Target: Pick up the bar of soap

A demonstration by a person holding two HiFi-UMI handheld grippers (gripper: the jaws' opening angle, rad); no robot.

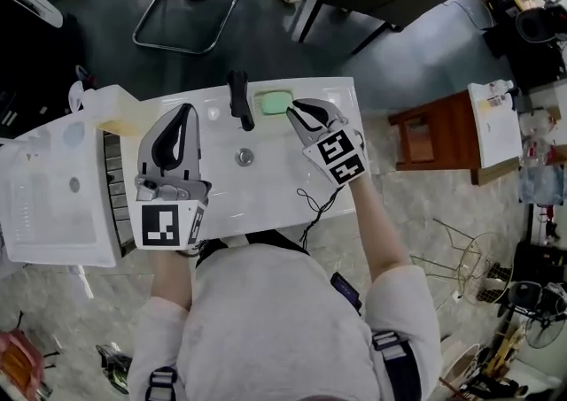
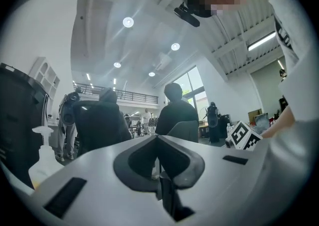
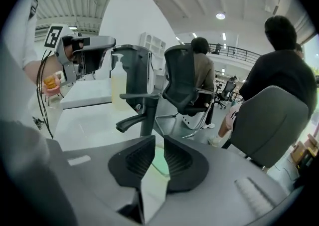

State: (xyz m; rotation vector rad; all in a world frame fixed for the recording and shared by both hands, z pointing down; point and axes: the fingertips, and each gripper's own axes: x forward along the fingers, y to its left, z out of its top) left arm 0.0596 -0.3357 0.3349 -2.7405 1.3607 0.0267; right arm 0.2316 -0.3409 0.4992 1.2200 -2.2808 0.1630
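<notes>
Pale green bar of soap (image 1: 275,103), flat on the white sink's (image 1: 221,188) back ledge.

White sink top (image 1: 266,191), shallow basin with a round metal drain (image 1: 244,157) near its middle. Black faucet (image 1: 239,100) rises from the far rim, spout pointing in over the basin; just right of it, on the same rim, lies a pale green bar of soap (image 1: 275,103), flat, close to the faucet's base but apart from it. Clear pump bottle (image 1: 104,109) with yellowish liquid upright at the far left corner; whether it stands on the top itself or just off its edge is unclear.
</notes>
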